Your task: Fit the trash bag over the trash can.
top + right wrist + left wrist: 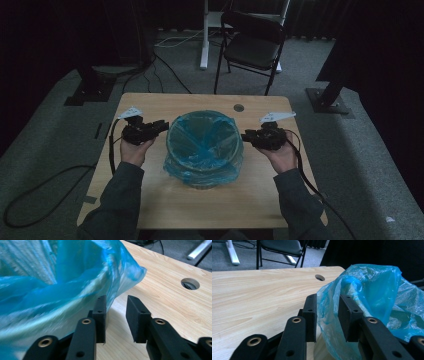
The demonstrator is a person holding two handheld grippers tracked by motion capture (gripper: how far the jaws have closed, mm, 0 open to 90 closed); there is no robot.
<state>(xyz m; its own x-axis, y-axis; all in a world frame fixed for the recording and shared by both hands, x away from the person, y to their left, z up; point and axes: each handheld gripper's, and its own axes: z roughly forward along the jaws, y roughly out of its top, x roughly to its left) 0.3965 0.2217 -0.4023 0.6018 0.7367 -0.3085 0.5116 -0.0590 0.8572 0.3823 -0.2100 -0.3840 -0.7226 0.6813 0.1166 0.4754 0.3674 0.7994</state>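
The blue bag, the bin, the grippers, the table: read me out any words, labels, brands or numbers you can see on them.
None: the blue bag, the bin it lines, the table, the left gripper and the right gripper carry no readable words, labels or numbers. The high view is dim, so small print there could not be read anyway.

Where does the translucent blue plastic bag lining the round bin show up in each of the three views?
High view: the translucent blue plastic bag sits mid-table, between the two grippers.
Left gripper view: right half of the picture, its edge between the open jaws.
Right gripper view: left and upper part, beside the left jaw.
Shared landmark: the round cable hole in the wooden table top.
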